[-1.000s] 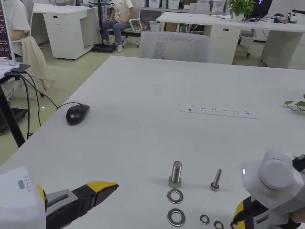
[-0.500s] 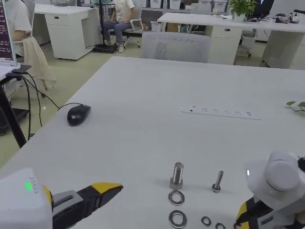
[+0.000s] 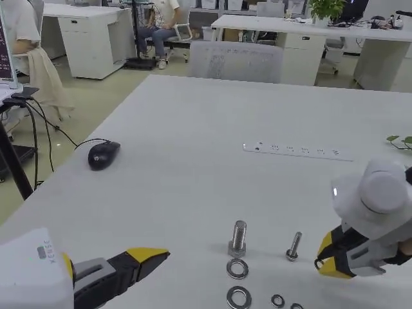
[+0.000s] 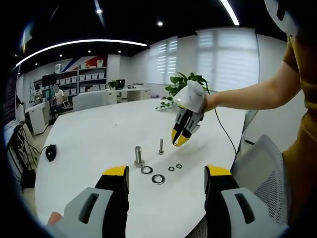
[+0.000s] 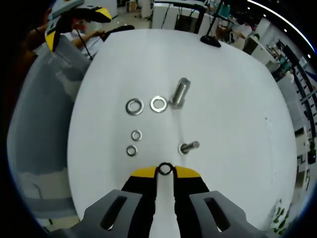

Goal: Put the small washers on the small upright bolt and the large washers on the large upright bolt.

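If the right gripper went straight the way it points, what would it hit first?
Probably the small bolt, just ahead of its fingers. It may slip past onto the table, since depth is unclear.

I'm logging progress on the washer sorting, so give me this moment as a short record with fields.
large bolt: upright, no washer on it
small bolt: upright, bare
large washers: two, flat on the table beside the large bolt
loose small washers: two, flat on the table
right gripper: shut on a small washer, above the table close to the small bolt
left gripper: open, empty, short of the parts
washers placed: none
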The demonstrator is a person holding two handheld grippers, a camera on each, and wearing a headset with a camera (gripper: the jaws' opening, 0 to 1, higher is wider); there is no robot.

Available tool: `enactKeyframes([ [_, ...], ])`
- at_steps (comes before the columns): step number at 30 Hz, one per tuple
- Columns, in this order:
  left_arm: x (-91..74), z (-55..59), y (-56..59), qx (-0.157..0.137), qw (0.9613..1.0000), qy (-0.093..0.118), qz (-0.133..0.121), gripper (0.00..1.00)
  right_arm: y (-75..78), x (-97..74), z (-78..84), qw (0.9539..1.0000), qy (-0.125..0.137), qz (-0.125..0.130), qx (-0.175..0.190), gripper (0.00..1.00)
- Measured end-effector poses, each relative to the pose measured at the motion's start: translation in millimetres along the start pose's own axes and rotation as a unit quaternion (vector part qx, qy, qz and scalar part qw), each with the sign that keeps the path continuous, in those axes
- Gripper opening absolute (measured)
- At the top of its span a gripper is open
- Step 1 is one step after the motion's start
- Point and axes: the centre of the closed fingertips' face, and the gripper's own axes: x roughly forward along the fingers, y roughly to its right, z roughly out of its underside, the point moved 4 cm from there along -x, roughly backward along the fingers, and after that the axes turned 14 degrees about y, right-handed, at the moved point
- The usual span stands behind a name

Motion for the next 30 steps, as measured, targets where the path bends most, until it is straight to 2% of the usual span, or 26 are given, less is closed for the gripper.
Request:
enactKeyframes([
  [5, 0.3, 0.2, -1.1, -0.002, 1.0, 0.0, -0.001, 0.61, 17.0, -6.3, -11.5, 0.9999, 0.005, 0.013, -0.006, 0.12],
  [11, 0.6, 1.1, -2.8, -0.004, 1.0, 0.0, -0.004, 0.61, 27.0, -3.6, -22.0, 0.9997, 0.016, 0.016, -0.001, 0.12],
  [17, 1.3, 0.2, -4.4, -0.004, 1.0, 0.0, -0.007, 0.61, 28.4, 5.2, -25.8, 0.9998, 0.019, 0.008, 0.001, 0.12],
  [30, 2.0, 2.8, -6.6, -0.008, 0.9999, -0.003, -0.012, 0.61, 31.2, 13.4, -21.6, 1.0, 0.005, -0.007, -0.002, 0.13],
])
